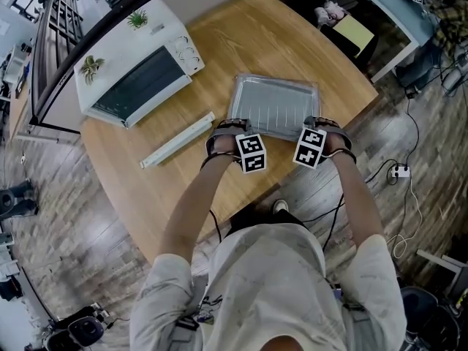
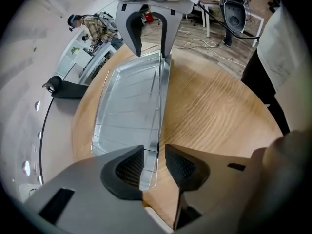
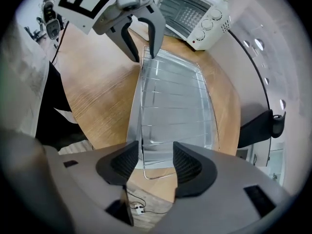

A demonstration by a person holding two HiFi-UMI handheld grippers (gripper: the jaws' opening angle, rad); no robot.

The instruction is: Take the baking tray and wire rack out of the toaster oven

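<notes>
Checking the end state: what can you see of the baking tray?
The baking tray is a silvery metal rectangle with a raised rim, lying flat on the wooden table, wire rack resting in it. The left gripper and right gripper straddle its near rim, fingers open.

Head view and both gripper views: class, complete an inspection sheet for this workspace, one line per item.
Surface: round wooden table.
Job's things: silver baking tray with wire rack lying in it, out on the table; white toaster oven beyond.
Clutter: long white strip beside the tray.
Grippers: left gripper and right gripper open, each straddling the tray's near edge.
Cables: white power strip on the floor.
Surroundings: wood-plank floor, grey desk.
</notes>
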